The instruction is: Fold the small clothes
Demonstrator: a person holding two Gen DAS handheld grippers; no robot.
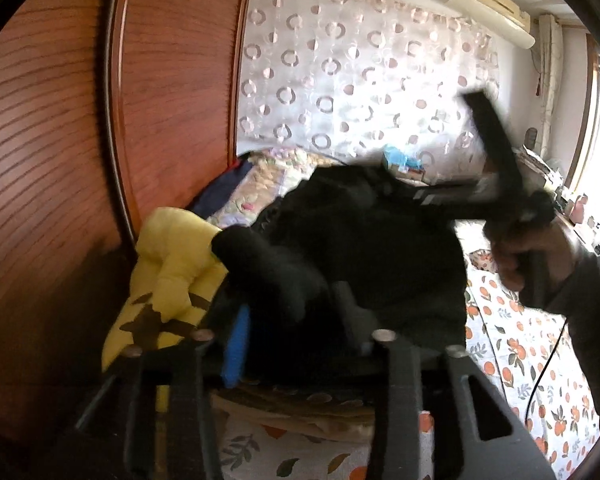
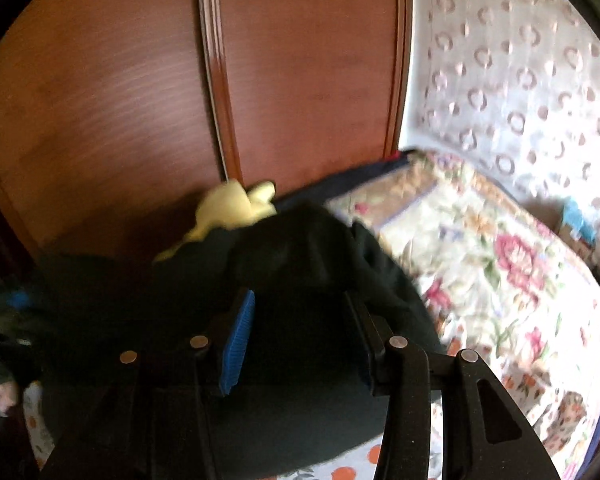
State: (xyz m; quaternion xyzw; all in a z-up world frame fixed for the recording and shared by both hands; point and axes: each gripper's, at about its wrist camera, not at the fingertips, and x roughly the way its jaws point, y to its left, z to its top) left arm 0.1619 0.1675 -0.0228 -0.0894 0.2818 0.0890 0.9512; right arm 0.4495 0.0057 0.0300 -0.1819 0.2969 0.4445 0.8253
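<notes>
A black garment [image 1: 360, 248] lies bunched in a heap on the bed. My left gripper [image 1: 292, 320] hangs low over its near edge, its jaws apart. A rolled black fold lies across the gap, and the blue pad [image 1: 236, 344] shows bare, not pressed on the cloth. In the right wrist view the same black garment [image 2: 300, 248] fills the middle. My right gripper [image 2: 300, 332] is just above it, open, its blue pad [image 2: 236, 344] uncovered. In the left wrist view a person's hand [image 1: 528, 248] holds the blurred right gripper at the heap's far right.
A yellow plush toy [image 1: 172, 272] lies against the wooden wardrobe [image 1: 60, 160] left of the heap. An orange-print sheet [image 1: 520, 352] covers the bed on the right. A folded floral quilt [image 2: 480, 260] lies behind the heap, before a patterned curtain [image 1: 360, 80].
</notes>
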